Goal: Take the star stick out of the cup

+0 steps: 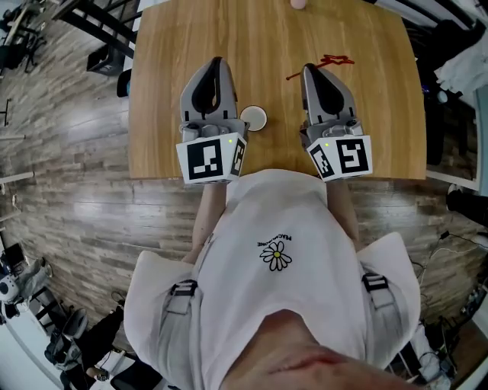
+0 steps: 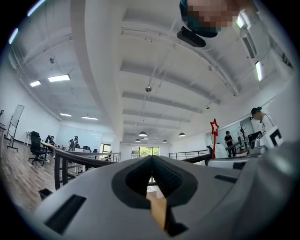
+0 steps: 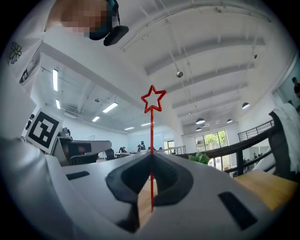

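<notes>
Over the wooden table (image 1: 374, 129) my right gripper (image 1: 309, 69) is shut on the thin red star stick (image 1: 329, 61). In the right gripper view the stick (image 3: 152, 140) rises straight up from between the closed tips to its outlined star. The same star (image 2: 214, 126) shows at the right of the left gripper view. A small white cup (image 1: 254, 118) stands upright on the table just right of my left gripper (image 1: 216, 62). The left gripper (image 2: 152, 158) has its jaws together with nothing between them, and it does not touch the cup.
A pink object (image 1: 298, 3) lies at the table's far edge. Wood floor surrounds the table, with dark desk frames (image 1: 91, 30) at the upper left and cluttered equipment (image 1: 457, 68) at the right. Both gripper views look up at a white office ceiling.
</notes>
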Demonstrator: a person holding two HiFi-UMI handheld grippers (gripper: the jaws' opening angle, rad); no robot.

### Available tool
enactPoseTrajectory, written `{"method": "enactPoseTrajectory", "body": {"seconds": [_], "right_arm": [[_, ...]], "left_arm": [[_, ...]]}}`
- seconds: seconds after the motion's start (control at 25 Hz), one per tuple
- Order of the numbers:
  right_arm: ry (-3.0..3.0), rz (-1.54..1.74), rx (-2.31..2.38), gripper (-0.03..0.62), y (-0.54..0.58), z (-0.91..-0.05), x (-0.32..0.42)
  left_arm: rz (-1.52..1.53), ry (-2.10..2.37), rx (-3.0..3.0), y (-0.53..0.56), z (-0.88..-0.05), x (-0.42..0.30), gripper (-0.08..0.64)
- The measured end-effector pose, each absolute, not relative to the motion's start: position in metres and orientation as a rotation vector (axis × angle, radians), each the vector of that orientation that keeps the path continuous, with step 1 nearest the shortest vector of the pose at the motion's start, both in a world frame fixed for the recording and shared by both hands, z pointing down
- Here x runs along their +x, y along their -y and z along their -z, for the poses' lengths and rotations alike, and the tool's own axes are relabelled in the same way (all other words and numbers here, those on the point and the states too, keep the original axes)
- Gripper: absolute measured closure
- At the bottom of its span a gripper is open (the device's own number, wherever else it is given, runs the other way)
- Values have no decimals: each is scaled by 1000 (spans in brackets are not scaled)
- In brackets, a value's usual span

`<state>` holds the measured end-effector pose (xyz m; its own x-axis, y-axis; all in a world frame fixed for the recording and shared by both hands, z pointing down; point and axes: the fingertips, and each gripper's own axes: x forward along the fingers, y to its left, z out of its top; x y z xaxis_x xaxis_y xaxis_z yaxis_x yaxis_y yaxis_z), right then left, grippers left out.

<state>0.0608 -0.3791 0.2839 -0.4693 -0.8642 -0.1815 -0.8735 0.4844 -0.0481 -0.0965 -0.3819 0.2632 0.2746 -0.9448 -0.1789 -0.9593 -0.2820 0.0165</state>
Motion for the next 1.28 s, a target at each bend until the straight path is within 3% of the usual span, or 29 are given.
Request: {"method": "enactPoseTrajectory", "body": {"seconds": [1.28], "right_arm": [[-2518, -38, -1501, 580, 385, -276, 77]], "left_arm": [[-216, -1831, -2438, 378, -268, -80, 544]]}}
